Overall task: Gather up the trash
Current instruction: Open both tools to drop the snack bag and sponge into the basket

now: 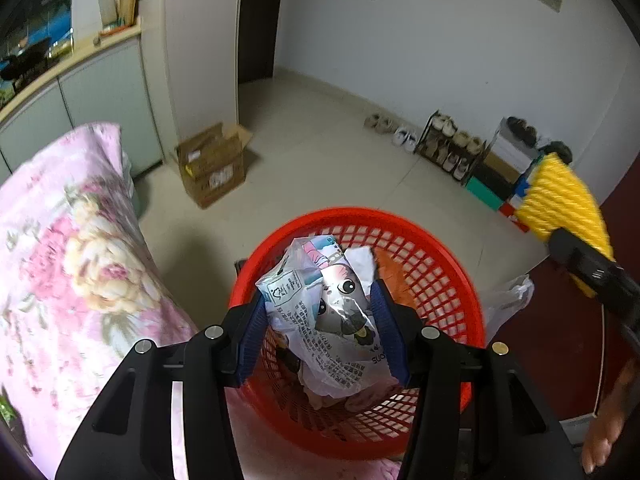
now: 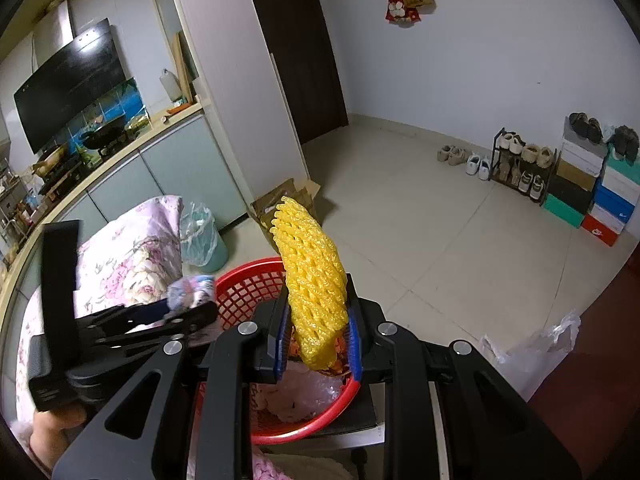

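Note:
My left gripper (image 1: 320,300) is shut on a crumpled white snack wrapper (image 1: 332,312) with a cartoon print, held right over the red mesh basket (image 1: 436,256). The blue pads press the wrapper from both sides. Pale scraps lie in the basket's bottom. My right gripper (image 2: 316,312) is shut on a yellow foam fruit net (image 2: 312,272) that stands up between its blue pads, above the red basket (image 2: 248,284). In the left wrist view that yellow net (image 1: 560,204) shows at the right edge. The left gripper (image 2: 188,308) with its wrapper appears left of the basket in the right wrist view.
A pink floral quilt (image 1: 68,264) lies left of the basket. An open cardboard box (image 1: 212,164) stands on the tiled floor by the cabinet. A lined green bin (image 2: 200,240) sits behind the quilt. A clear plastic bag (image 2: 532,348) lies on the floor at right. A shoe rack (image 2: 524,168) and stacked shoeboxes line the far wall.

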`<state>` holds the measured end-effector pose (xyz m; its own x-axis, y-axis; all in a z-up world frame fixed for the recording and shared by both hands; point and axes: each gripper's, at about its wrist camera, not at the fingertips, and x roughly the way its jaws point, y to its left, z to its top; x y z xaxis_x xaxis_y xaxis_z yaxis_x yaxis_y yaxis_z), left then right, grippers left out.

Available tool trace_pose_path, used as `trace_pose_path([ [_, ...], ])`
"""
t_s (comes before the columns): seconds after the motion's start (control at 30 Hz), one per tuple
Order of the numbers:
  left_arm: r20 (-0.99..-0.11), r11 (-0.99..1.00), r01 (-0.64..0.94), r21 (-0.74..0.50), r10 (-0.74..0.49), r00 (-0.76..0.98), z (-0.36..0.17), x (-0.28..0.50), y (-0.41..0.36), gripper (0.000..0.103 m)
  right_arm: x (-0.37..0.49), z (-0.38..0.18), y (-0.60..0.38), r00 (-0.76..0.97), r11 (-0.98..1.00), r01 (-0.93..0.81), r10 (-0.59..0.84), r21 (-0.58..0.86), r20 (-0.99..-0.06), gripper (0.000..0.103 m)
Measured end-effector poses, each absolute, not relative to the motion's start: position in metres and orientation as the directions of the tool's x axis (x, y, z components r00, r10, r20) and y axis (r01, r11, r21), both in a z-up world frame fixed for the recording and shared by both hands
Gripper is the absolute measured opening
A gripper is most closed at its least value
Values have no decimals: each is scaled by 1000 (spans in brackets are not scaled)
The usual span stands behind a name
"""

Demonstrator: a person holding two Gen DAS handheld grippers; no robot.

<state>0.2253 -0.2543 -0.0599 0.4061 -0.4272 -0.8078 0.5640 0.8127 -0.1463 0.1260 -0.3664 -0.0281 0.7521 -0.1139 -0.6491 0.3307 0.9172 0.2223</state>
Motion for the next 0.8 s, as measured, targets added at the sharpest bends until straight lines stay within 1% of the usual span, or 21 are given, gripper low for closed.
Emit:
trace_pose_path([
  [0.13,-832,827,542,-146,-399,385,-77,234,-257,51,130,-35,-367,740,916,329,-100,228,-665,23],
  [0.23,-840,831,535,-153,-394,372,-83,239,-255,55,132,-40,-365,732,918,323,-89,228,-676,23],
  [0.3,-841,837,524,-158,-392,373,-84,238,-253,67,134,-42,-364,727,920,317,-80,230,-681,23],
  [0.37,-836,843,510,-171,-398,378,-81,238,-247,72,135,-43,-361,725,922,310,-72,231,-685,23],
  [0.5,-818,851,487,-196,-416,398,-68,238,-234,74,137,-45,-359,723,925,297,-55,238,-689,23],
  [0.67,-786,870,459,-179,-407,465,-47,233,-214,76,146,-52,-352,708,928,270,-11,257,-706,25],
  [0.73,-777,878,445,-176,-402,484,-40,232,-207,76,149,-56,-349,701,927,263,6,266,-713,37],
  [0.8,-770,882,436,-178,-401,497,-35,230,-199,77,149,-59,-346,699,925,262,15,276,-715,45],
])
